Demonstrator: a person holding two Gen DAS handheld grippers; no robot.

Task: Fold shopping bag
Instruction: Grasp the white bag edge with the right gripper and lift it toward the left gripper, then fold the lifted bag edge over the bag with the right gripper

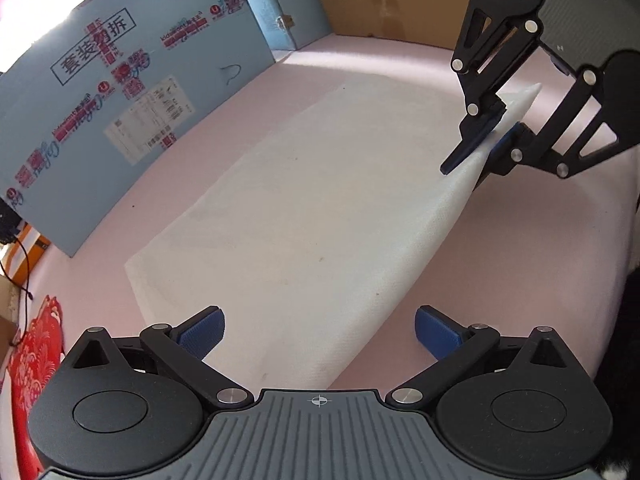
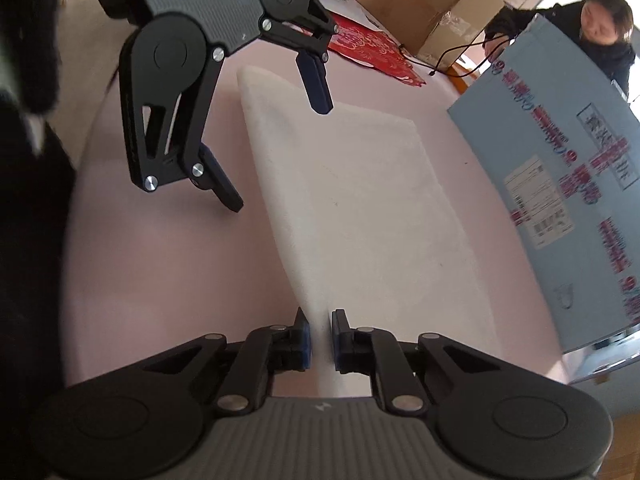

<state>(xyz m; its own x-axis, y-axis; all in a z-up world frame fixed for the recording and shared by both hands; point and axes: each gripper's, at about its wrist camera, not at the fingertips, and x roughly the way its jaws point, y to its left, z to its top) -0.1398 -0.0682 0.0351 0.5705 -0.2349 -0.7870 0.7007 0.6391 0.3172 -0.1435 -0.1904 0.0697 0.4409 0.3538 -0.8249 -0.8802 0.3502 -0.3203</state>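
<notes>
While the right gripper (image 2: 319,334) pinches the raised edge of the white shopping bag (image 1: 304,208), lying flat on the pink table (image 1: 520,240), the left gripper (image 1: 320,330) hovers spread wide over the near end, seemingly ready to grab for the fold

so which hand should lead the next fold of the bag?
Right. Its tongs are already pinched on the bag edge; the left tongs hang open over the other end, gripping nothing.
</notes>
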